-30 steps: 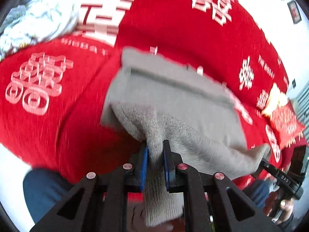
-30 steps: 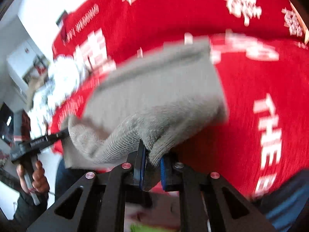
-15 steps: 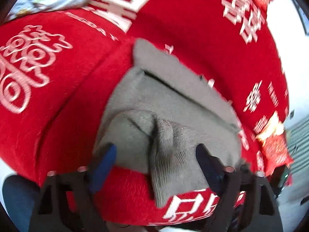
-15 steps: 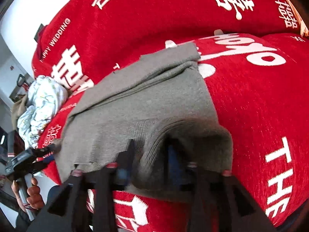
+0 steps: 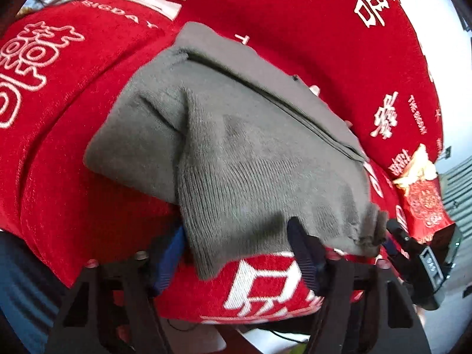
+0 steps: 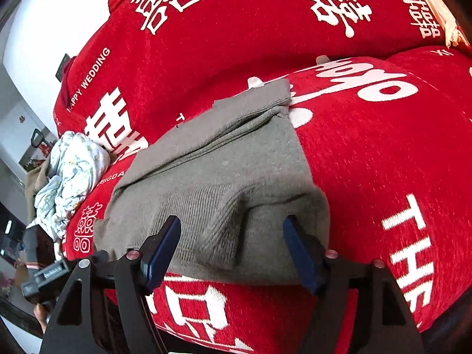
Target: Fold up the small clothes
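Now we hold the left gripper [image 5: 236, 253] and the right gripper [image 6: 231, 246] spread, the left's jaws having just narrowed a little, over the near hem of the folded grey knitted garment [image 6: 224, 177], which lies released because its fold looks laid. It rests on a red sofa cover with white lettering [image 6: 383, 153], a crumpled floral cloth [image 6: 70, 171] to one side and white walls behind.

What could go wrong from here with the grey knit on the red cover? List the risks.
1. The grey knit's near edge hangs over the front of the red cover; it may slide off.
2. The left hand-held gripper has just been closing, with the hanging ribbed flap between its open jaws; it could snag and undo the fold.
3. The right hand-held gripper stands open close over the hem; pulling back may drag it.
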Demonstrator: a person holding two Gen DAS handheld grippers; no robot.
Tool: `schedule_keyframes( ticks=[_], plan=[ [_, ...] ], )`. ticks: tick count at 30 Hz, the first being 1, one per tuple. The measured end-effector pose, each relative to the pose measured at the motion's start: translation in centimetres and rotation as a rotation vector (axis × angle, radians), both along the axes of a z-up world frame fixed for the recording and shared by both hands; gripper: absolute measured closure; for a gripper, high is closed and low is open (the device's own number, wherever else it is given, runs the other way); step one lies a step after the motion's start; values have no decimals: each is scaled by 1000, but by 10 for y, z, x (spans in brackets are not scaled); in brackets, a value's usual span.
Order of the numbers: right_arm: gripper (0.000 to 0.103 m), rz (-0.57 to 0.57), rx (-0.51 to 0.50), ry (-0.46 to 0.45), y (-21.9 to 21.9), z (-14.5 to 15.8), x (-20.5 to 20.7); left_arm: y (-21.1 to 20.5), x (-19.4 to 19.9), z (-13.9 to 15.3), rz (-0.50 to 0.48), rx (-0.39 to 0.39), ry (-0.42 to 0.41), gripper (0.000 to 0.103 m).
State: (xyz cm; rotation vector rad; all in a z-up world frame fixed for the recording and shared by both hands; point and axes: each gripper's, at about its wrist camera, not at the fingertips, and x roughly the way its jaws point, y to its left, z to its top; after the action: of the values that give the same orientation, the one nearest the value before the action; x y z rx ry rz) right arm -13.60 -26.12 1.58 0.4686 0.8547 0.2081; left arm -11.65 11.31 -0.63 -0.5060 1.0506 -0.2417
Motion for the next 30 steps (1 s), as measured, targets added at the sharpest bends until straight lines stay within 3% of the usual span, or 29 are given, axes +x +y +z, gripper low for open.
schedule_keyframes(
  ticks=[2, 4, 5, 6, 8, 14, 24, 30],
  plan=[
    [28, 9, 25, 35, 3, -10, 10, 2, 3, -1, -12, -10, 22, 83],
    [36, 4, 16, 36, 5, -14, 15, 8, 4, -2, -10, -44, 34, 87],
    [55, 11, 2, 36, 6, -13, 17, 10, 4, -1, -7, -43, 33, 91],
    [86, 27, -10, 53, 7, -13, 20, 11, 2, 1, -8, -42, 30, 91],
    [88, 35, -12, 75, 7, -13, 19, 12, -2, 7, -3, -40, 11, 92],
    [88, 65, -29, -5, 9, 9, 1, 8, -14, 38, 3, 15, -85, 92],
    [93, 37, -12, -104, 5, 61, -9, 23, -7, 90, 43, -20, -186, 92],
    [93, 36, -33, -118, 10, 75, -5, 19, 4, 108, 41, 10, -221, 92]
  ],
)
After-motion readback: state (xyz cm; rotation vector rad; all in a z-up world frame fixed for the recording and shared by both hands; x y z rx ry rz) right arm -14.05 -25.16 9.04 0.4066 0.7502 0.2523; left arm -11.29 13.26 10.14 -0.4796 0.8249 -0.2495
